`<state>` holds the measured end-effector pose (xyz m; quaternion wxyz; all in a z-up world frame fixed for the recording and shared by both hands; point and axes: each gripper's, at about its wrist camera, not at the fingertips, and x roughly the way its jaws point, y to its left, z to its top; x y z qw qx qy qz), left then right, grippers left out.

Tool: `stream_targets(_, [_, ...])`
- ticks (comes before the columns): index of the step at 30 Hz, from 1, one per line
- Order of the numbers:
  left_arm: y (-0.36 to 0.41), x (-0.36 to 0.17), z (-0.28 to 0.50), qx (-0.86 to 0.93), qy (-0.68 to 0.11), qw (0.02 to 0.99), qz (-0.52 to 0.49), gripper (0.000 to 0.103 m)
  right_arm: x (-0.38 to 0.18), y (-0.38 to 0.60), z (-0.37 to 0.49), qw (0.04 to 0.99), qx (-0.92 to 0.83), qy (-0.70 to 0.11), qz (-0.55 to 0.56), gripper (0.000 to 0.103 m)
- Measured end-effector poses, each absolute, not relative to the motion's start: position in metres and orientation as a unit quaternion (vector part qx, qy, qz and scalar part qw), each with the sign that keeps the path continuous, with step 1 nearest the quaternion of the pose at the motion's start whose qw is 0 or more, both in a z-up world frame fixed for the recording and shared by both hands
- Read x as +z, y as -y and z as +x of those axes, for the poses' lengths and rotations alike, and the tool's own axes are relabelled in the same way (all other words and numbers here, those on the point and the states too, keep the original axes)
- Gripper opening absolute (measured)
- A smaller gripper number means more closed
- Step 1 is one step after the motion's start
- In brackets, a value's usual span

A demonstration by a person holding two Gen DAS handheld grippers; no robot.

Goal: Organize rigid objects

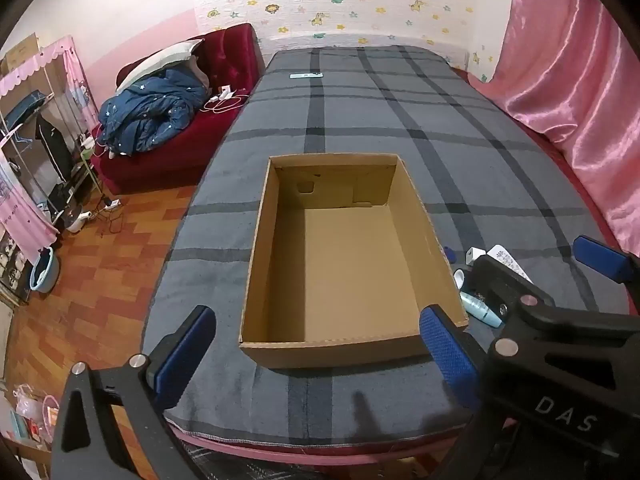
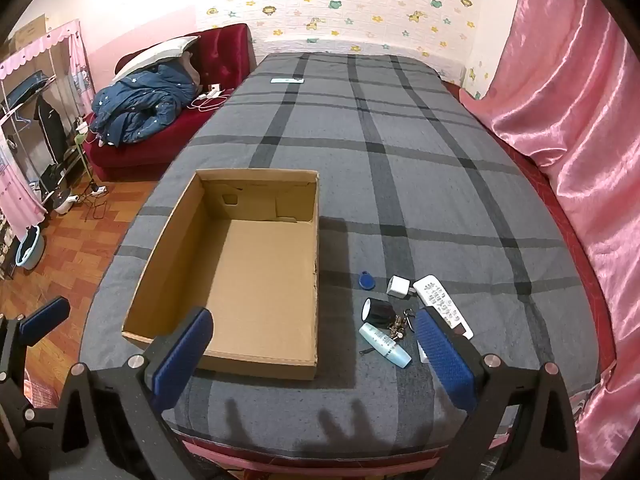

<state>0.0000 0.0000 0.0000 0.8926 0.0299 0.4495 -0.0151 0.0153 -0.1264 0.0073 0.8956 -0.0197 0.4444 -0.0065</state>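
An open, empty cardboard box (image 1: 348, 264) lies on the grey plaid bed cover (image 1: 400, 120); it also shows in the right wrist view (image 2: 256, 272). To its right lie small things: a blue key fob (image 2: 366, 281), a white charger plug (image 2: 398, 287), a white remote (image 2: 442, 304), a black-and-white cup (image 2: 376, 310), a key bunch (image 2: 396, 326) and a pale blue bottle (image 2: 384, 344). My left gripper (image 1: 316, 364) is open, held before the box's near wall. My right gripper (image 2: 314, 360) is open and empty, near the box's front right corner and left of the small things.
A phone (image 2: 287, 80) lies far up the bed. A red sofa (image 1: 192, 136) with a blue quilt stands to the left, beyond it a wardrobe rack and a blue basin (image 1: 44, 270) on the wooden floor. A pink curtain (image 2: 568, 120) runs along the right.
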Motion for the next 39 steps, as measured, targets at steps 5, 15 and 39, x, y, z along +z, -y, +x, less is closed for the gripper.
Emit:
stream_targets(5, [0.000, 0.000, 0.000, -0.015, -0.450, 0.892, 0.030, 0.103, 0.006, 0.129, 0.016, 0.895, -0.004, -0.445, -0.015, 0.103])
stream_targets(15, [0.005, 0.001, 0.000, -0.019, -0.449, 0.893, 0.035, 0.103, 0.005, 0.130, 0.016, 0.895, -0.005, -0.445, -0.014, 0.103])
stream_targets(39, [0.011, 0.008, -0.011, -0.028, -0.438, 0.898, 0.034, 0.103, 0.013, 0.141, 0.003, 0.900, -0.010, -0.435, -0.010, 0.103])
